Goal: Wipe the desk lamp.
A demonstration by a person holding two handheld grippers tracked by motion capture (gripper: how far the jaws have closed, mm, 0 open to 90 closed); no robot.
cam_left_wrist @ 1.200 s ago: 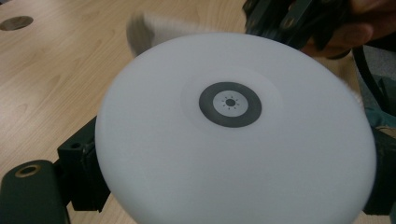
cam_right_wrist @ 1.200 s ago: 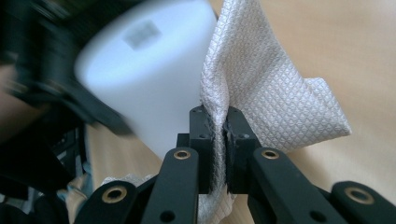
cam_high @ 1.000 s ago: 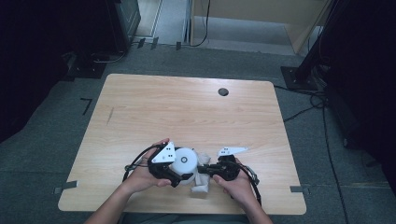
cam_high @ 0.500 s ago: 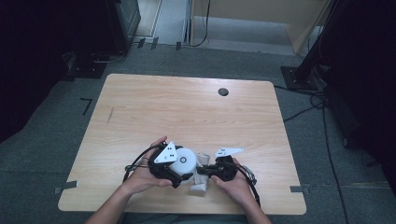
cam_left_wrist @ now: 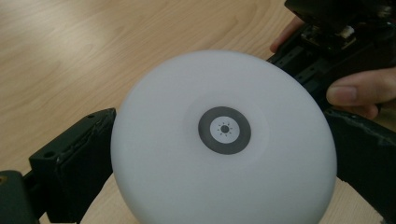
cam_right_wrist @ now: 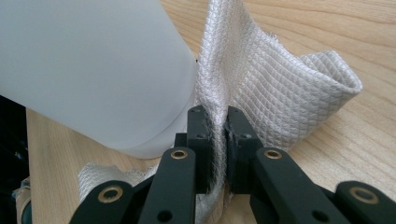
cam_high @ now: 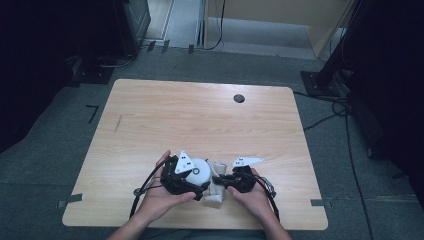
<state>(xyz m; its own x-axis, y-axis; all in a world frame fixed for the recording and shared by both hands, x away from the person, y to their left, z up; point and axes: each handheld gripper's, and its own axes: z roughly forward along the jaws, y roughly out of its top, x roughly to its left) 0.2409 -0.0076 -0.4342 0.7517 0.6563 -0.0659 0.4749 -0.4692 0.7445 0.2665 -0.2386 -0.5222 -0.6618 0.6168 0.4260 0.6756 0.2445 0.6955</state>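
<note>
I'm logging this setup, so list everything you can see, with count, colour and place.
bowl: one, white, between the left tongs' jaws, base toward that camera
cloth: one, white, woven, beside the bowl, near table edge
table: one, light wood
hole: one, dark, far side of the table
tape strips: two, grey, on the floor at the near corners
left tongs: black, wide around the bowl
right tongs: black, shut on the cloth
hands: two, near edge

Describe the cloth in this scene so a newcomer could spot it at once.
Start at the wooden table and go to its near edge, where both hands meet. Between them, beside the round white container in the left hand-held gripper, hangs the cloth, pinched in the right hand-held gripper. It alone is soft: off-white, crumpled, with a fine diamond weave.
</note>
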